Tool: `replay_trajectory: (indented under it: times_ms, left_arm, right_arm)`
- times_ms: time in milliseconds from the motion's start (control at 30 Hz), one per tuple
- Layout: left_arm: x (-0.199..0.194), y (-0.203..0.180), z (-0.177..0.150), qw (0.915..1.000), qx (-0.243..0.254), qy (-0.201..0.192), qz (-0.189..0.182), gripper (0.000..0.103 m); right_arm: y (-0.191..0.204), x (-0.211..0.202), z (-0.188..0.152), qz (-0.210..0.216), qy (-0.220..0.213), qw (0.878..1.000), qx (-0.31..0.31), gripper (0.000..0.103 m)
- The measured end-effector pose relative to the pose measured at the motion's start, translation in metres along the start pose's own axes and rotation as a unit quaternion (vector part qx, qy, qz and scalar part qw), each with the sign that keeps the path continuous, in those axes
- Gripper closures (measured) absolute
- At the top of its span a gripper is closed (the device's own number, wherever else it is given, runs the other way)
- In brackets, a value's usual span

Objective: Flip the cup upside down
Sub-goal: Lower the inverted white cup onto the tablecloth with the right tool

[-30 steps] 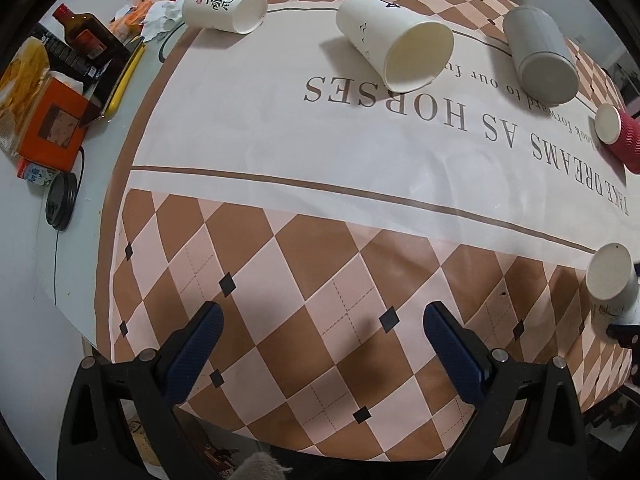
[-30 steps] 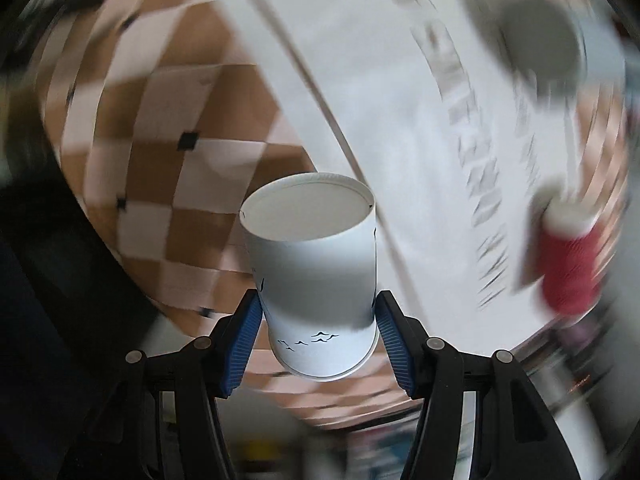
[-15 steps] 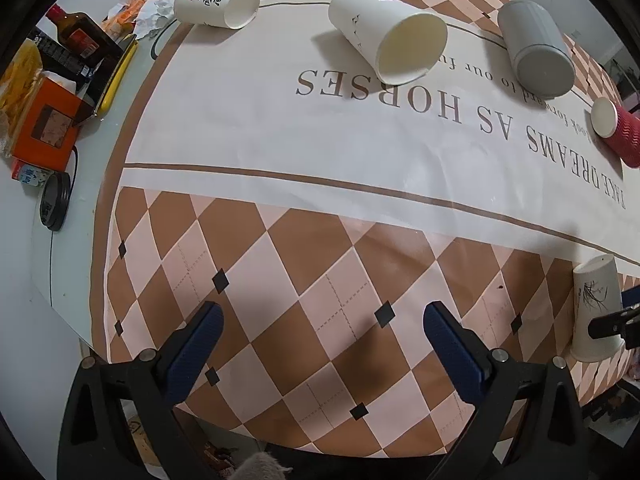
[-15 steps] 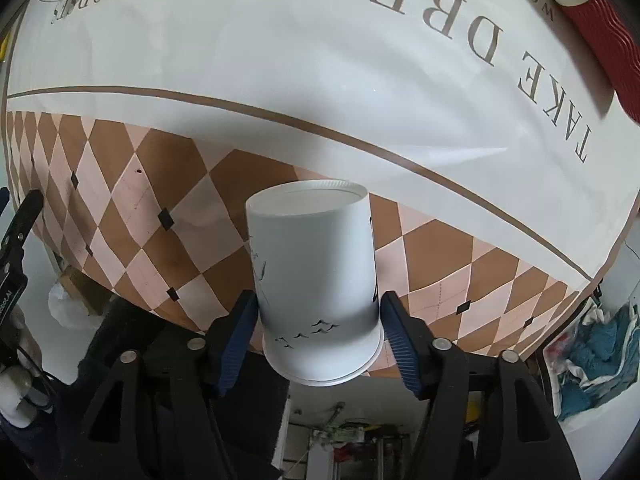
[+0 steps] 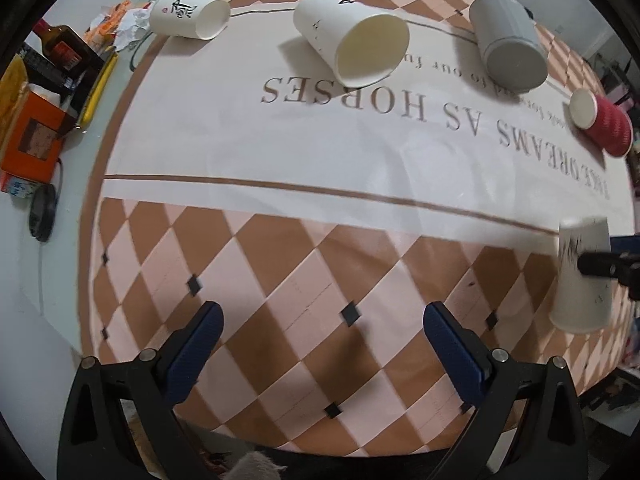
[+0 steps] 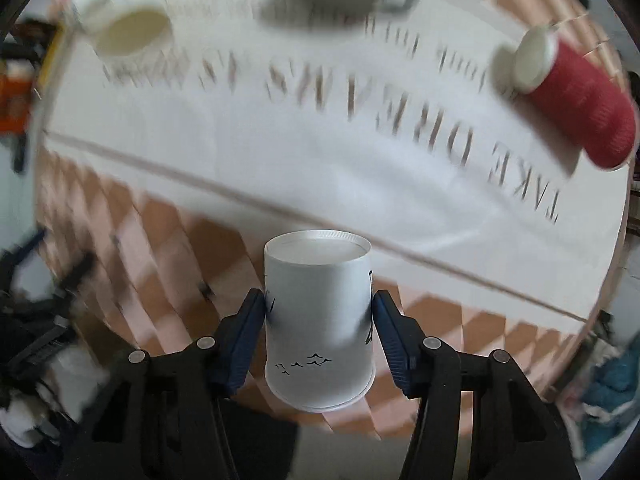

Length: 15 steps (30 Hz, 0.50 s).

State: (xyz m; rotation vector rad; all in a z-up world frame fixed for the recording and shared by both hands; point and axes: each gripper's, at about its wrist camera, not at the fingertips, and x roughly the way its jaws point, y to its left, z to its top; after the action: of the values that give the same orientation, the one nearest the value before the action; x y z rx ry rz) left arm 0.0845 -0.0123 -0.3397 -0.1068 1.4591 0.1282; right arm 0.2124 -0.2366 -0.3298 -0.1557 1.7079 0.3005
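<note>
My right gripper (image 6: 319, 322) is shut on a white paper cup (image 6: 318, 320) with small black bird marks. The cup is upside down, base up and rim down, over the near checkered part of the tablecloth; whether its rim touches the cloth I cannot tell. The same cup (image 5: 582, 276) shows at the right edge of the left wrist view with a right gripper finger (image 5: 604, 269) across it. My left gripper (image 5: 320, 340) is open and empty above the near checkered edge of the table.
Several other cups lie on their sides at the far side: a white cup with a black character (image 5: 188, 14), a large white cup (image 5: 354, 38), a grey cup (image 5: 508, 42) and a red ribbed cup (image 5: 604, 126). Bottles and an orange box (image 5: 30, 140) sit left.
My right gripper has turned and carried the cup so that it now stands base up over the checkered area. The left gripper has drifted slightly and stays open.
</note>
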Motion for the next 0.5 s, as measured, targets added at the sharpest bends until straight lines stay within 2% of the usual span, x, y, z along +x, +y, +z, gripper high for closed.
replay_trajectory:
  times_ms: [133, 267, 433, 500]
  left_arm:
    - [0.006, -0.006, 0.008, 0.9999, 0.001, -0.006, -0.015, 0.001]
    - [0.015, -0.019, 0.018, 0.9996, 0.017, -0.017, -0.016, 0.000]
    - [0.027, -0.035, 0.031, 0.9992, 0.030, -0.024, -0.012, 0.000]
    - [0.029, -0.043, 0.032, 0.9989, 0.037, -0.029, -0.010, 0.000]
  right_arm:
    - [0.001, -0.028, -0.005, 0.004, -0.131, 0.991, 0.024, 0.045]
    - [-0.004, -0.041, 0.001, -0.012, -0.256, 0.965, 0.056, 0.045]
    - [0.005, -0.033, 0.010, -0.045, -0.343, 0.936, 0.065, 0.046]
    - [0.009, -0.031, 0.013, -0.054, -0.355, 0.931, 0.058, 0.046]
